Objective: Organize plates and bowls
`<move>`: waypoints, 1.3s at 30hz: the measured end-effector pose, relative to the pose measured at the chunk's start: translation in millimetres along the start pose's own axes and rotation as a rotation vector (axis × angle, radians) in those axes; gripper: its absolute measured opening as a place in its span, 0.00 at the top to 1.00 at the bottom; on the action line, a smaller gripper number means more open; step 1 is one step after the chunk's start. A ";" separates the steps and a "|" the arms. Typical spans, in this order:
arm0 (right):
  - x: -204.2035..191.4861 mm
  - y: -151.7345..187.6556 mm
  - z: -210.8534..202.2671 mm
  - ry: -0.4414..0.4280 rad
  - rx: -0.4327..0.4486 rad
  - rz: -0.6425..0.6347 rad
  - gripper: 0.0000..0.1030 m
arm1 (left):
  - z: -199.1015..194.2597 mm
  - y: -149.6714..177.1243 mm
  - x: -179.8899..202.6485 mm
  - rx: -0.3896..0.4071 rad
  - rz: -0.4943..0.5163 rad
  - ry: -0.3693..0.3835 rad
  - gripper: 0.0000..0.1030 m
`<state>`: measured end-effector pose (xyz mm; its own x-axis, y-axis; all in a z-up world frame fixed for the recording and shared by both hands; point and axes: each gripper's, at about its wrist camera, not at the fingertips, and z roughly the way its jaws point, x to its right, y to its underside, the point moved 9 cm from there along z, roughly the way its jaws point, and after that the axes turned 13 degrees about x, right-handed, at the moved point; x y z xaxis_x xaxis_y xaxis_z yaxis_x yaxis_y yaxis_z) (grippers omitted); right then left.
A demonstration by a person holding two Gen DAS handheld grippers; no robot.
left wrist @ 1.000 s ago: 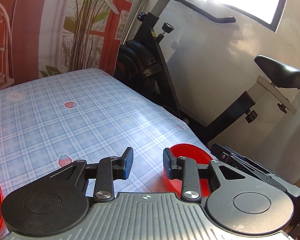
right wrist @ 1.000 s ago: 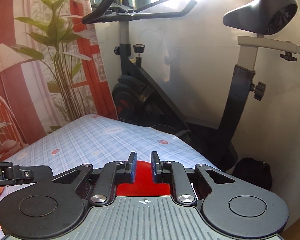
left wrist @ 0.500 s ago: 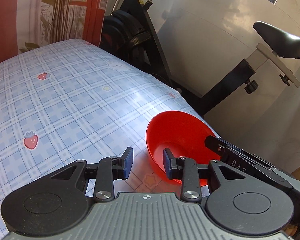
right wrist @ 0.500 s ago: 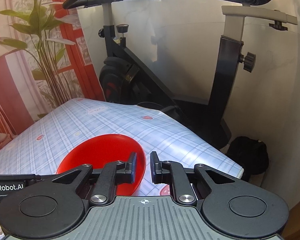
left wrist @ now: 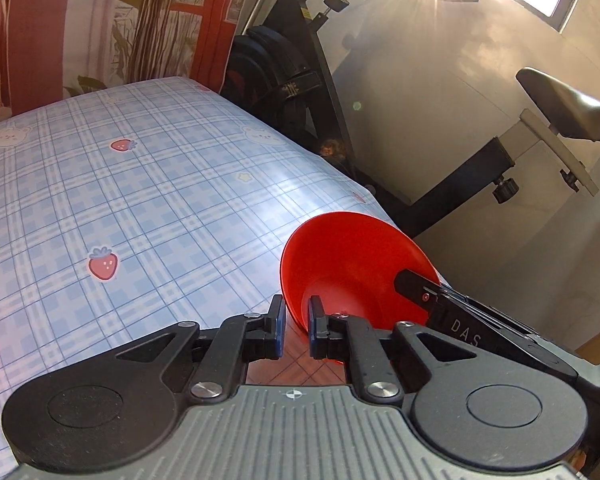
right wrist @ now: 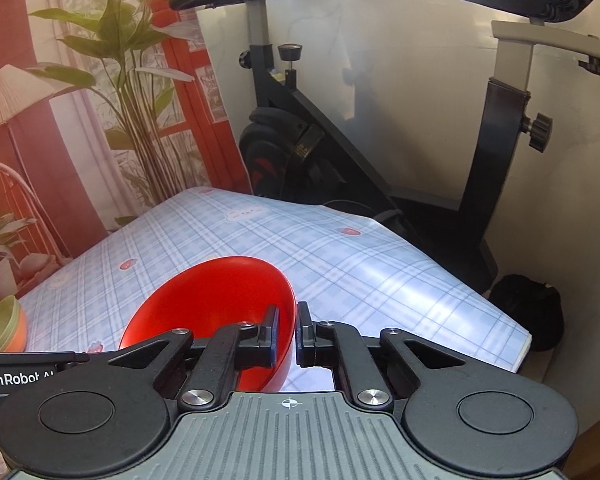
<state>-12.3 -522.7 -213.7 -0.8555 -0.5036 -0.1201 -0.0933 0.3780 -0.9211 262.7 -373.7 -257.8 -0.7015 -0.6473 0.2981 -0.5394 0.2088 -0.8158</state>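
A red bowl (left wrist: pixel 352 264) is tilted above the checked tablecloth near the table's right edge. My left gripper (left wrist: pixel 296 330) has its jaws around the bowl's near rim, nearly closed on it. My right gripper (right wrist: pixel 287 334) is shut on the bowl's rim (right wrist: pixel 220 308) from the other side; its black finger also shows inside the bowl in the left wrist view (left wrist: pixel 424 292). A stack of green and orange bowls (right wrist: pixel 0 326) stands at the far left in the right wrist view.
The table with the blue checked cloth (left wrist: pixel 140 200) ends close to the right of the bowl. An exercise bike (right wrist: pixel 340 152) stands just beyond that edge. A plant backdrop (right wrist: pixel 120 100) is behind the table. A black bag (right wrist: pixel 528 308) lies on the floor.
Both grippers have come down to the red bowl. The bowl now hangs tilted between them, and the left jaws have narrowed around its rim.
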 end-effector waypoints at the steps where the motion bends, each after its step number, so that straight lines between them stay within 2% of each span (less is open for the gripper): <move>1: -10.6 -3.2 -0.8 -0.019 0.002 -0.004 0.93 | -7.9 -5.1 -4.1 0.015 0.003 -0.011 0.88; 9: -104.2 -31.0 -12.2 -0.171 0.024 -0.060 0.92 | -82.1 -48.9 -48.2 0.141 0.013 -0.115 0.88; 15: -168.9 -54.0 -27.1 -0.275 0.023 -0.042 0.92 | -139.3 -84.9 -73.3 0.240 0.011 -0.176 0.88; 23: -261.7 -56.6 -47.4 -0.406 -0.007 -0.058 0.91 | -210.1 -113.4 -108.4 0.328 0.016 -0.267 0.88; 32: -334.8 -40.6 -55.8 -0.496 -0.029 -0.112 0.93 | -256.6 -114.0 -166.9 0.354 -0.050 -0.328 0.88; 39: -345.2 -12.0 -51.6 -0.491 -0.081 -0.139 0.93 | -261.4 -88.8 -203.8 0.322 -0.161 -0.304 0.88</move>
<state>257.8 -313.3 -142.0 -0.4941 -0.8515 -0.1757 -0.2450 0.3302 -0.9116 331.7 -68.7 -116.6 -0.4269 -0.8481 0.3139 -0.4240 -0.1189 -0.8978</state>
